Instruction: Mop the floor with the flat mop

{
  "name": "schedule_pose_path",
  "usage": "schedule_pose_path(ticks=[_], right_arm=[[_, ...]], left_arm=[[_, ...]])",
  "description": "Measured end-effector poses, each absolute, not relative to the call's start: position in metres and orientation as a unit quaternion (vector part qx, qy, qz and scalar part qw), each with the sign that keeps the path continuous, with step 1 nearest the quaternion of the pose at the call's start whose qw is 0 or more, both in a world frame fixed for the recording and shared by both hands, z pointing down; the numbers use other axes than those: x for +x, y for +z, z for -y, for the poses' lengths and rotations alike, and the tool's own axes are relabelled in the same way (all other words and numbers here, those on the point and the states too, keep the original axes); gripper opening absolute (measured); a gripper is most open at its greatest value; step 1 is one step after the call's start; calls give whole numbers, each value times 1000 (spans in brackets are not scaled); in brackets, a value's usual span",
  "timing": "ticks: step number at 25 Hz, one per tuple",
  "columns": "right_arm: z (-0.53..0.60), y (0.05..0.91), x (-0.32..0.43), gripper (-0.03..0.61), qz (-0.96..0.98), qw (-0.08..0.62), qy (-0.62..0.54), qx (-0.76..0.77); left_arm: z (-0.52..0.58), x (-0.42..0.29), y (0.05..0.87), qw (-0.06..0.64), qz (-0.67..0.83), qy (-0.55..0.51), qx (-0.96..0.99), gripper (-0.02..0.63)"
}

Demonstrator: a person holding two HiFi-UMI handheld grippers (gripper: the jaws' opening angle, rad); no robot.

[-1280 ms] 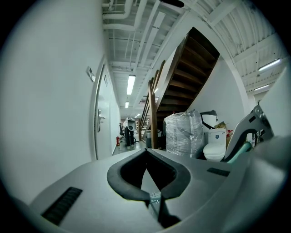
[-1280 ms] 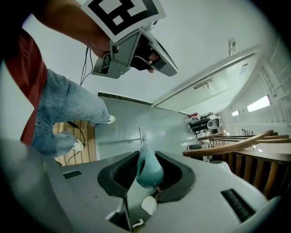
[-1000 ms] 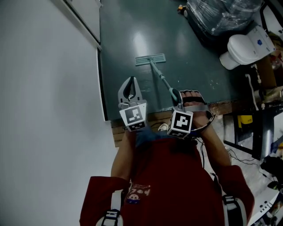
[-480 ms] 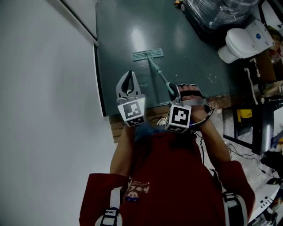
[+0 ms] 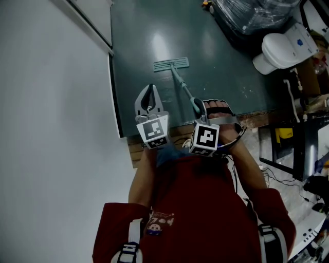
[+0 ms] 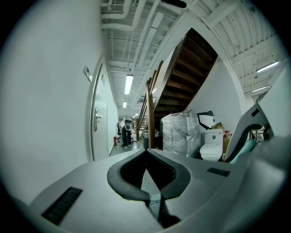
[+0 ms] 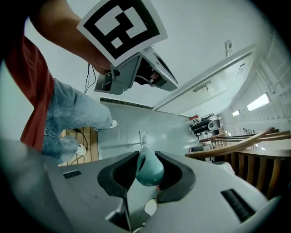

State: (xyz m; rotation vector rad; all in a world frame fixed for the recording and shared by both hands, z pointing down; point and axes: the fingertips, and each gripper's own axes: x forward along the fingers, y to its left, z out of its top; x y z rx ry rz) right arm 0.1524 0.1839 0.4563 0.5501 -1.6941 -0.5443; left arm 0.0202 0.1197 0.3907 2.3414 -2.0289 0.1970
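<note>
The right gripper is clamped on the teal grip at the top end of the mop; its own view shows the rounded grip end wedged between the two dark pads. From there the handle slants down and away to the mop head, which lies flat on the dark green floor well ahead of this gripper. The left gripper hangs just beside the right one, on its left, apart from the mop. Its jaws are closed tip to tip with nothing between them (only floor shows through the loop of the pads). A white toilet and a plastic-wrapped bundle stand off to the right gripper's far right. A white wall runs along the left gripper's left.
</note>
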Motion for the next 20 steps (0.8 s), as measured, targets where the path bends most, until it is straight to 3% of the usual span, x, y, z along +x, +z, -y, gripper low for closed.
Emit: schedule_pose_path(ticks=[20], right_arm=[[-147,472,140,117,721,610,-225,237]], left_arm=[[-88,-2,393,22,654,70,753,15]])
